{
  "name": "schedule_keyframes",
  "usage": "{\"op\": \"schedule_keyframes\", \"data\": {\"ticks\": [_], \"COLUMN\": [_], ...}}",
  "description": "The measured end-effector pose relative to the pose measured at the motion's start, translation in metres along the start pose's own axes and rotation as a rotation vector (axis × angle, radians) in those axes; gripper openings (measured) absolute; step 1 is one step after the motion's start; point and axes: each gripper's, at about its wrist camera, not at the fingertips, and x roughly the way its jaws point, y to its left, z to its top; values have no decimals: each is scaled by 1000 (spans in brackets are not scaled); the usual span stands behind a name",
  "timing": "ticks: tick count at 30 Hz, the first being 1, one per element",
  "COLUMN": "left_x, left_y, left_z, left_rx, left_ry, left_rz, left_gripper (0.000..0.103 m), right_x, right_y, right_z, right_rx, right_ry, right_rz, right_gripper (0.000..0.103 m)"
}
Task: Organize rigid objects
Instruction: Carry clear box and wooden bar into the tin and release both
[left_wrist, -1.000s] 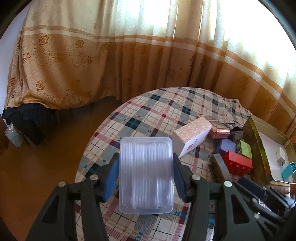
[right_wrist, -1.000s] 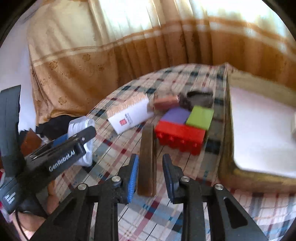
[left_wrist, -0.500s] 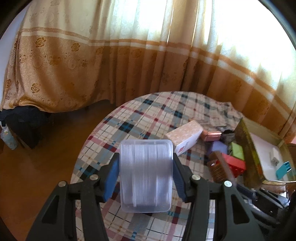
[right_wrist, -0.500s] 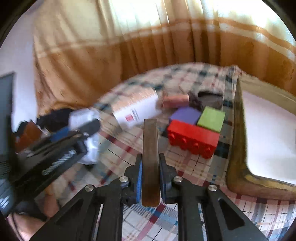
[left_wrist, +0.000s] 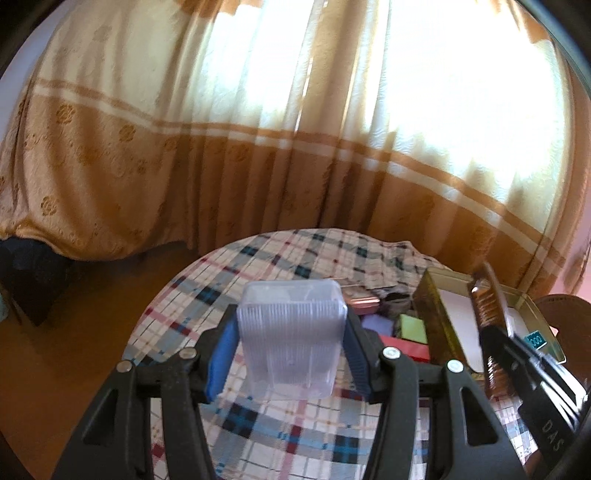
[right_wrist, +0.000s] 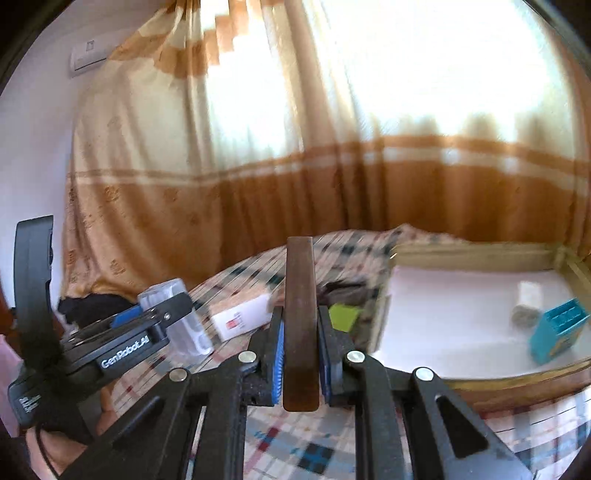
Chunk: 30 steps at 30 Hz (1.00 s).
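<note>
Partway: left claw (left_wrist: 291, 354) clamped on clear box (left_wrist: 291, 332), right claw (right_wrist: 300, 350) clamped on brown comb (right_wrist: 300, 314), both airborne; tray (right_wrist: 480, 387) right of claws holding three bits, blocks (left_wrist: 406, 349) and carton (right_wrist: 240, 317) left on table.

Tablecloth (left_wrist: 295, 435): plaid of white, blue, red and black. Curtain (left_wrist: 258, 166): cream upper part, orange-brown lower band with pale stripes and a flower motif. Held box (left_wrist: 291, 339): clear plastic, ribbed. Held comb (right_wrist: 300, 317): dark brown (reads copper-toned in the left view). Gripper pads (right_wrist: 277, 354): blue, on black frames. Tray (right_wrist: 472, 254): gold rim, white floor. Small box in tray (right_wrist: 557, 328): teal. Blocks beside the tray: green (left_wrist: 413, 328), purple (left_wrist: 376, 325), red (left_wrist: 410, 350). Carton (right_wrist: 242, 317): white with a red mark.
</note>
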Motion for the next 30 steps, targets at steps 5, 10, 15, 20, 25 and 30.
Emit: {"op": "schedule_keyframes", "data": {"ticks": [5, 10, 15, 20, 25, 30], "left_x": [-2, -5, -6, -5, 2, 9], "left_y": [-14, -26, -42, -67, -100, -137], "left_z": [4, 8, 16, 22, 29, 32], "left_rx": [21, 42, 58, 96, 119, 144], "left_ry": [-21, -42, -60, -69, -66, -66], "left_rz": [-25, -53, -89, -131, -187, -245], "left_gripper": [54, 54, 54, 54, 54, 54], "right_x": [-3, -10, -18, -25, -31, -40], "right_y": [-18, -37, -64, -90, -123, -159], "right_z": [7, 12, 20, 24, 29, 34], "right_rx": [13, 12, 54, 112, 159, 194], "right_ry": [-45, -96, -122, -126, -137, -163], "right_rz": [-86, -196, -257, -292, -350, -426], "right_gripper": [17, 17, 17, 17, 17, 17]}}
